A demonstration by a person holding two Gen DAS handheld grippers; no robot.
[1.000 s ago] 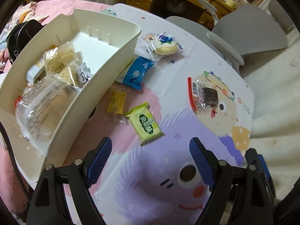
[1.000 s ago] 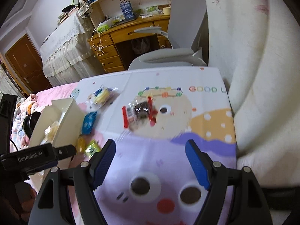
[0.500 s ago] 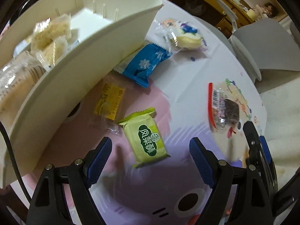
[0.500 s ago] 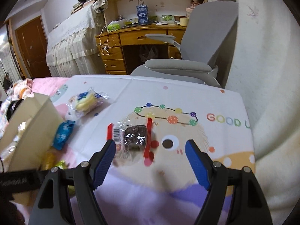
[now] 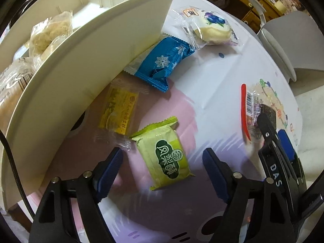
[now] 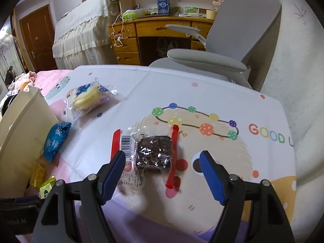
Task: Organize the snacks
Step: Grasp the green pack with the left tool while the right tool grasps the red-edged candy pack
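About 3 wrapped snacks already lay in the white bin (image 5: 97,46), up and left of the left gripper (image 5: 162,169); 5 remained on the table. The left gripper's jaws were closing around the green snack (image 5: 164,154), not yet pressing it. The right gripper (image 6: 162,174), also closing, straddled the brown cake packet (image 6: 149,154) untouched. The blue packet (image 5: 164,60), yellow packet (image 5: 119,111) and cream bun (image 5: 210,28) waited beyond.

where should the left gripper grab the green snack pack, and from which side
Grip the green snack pack across its short width, at the padded middle, coming straight down from above. It lies flat on the tablecloth with its long edges roughly facing the pads. The left gripper already straddles it, jaws closing, pads not yet touching.
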